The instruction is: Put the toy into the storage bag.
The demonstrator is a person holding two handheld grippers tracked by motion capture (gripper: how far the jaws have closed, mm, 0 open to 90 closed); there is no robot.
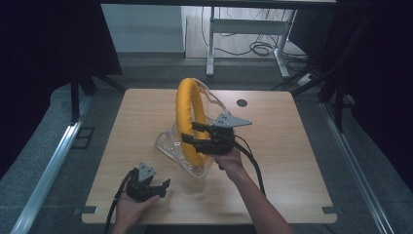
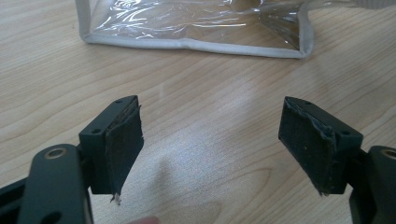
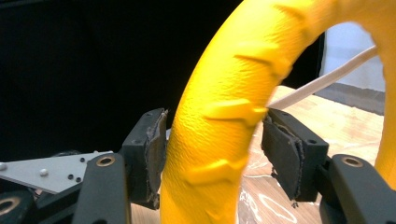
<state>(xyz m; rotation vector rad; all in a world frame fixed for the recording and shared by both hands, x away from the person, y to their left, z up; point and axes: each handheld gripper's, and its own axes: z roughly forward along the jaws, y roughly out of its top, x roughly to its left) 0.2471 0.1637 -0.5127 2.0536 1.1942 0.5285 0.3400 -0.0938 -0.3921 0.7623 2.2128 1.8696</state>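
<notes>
A yellow ring (image 1: 186,105) with a ridged surface stands upright over the middle of the wooden table (image 1: 282,146), its lower part inside a clear plastic bag (image 1: 168,144) with a pale trimmed edge. My right gripper (image 1: 191,132) is shut on the ring's lower right arc; in the right gripper view both pads press the yellow ring (image 3: 219,130) on either side of the gripper (image 3: 212,154). My left gripper (image 1: 158,187) rests low near the front left of the table, open and holding nothing. In its own view the left gripper (image 2: 210,144) faces the bag (image 2: 196,23), a short way off.
A dark round cable hole (image 1: 242,103) sits in the tabletop at the back right. Beyond the table stand a white desk frame (image 1: 246,29) and cables on the floor (image 1: 263,48). Dark curtains flank both sides. Bare wood lies to the right and along the front.
</notes>
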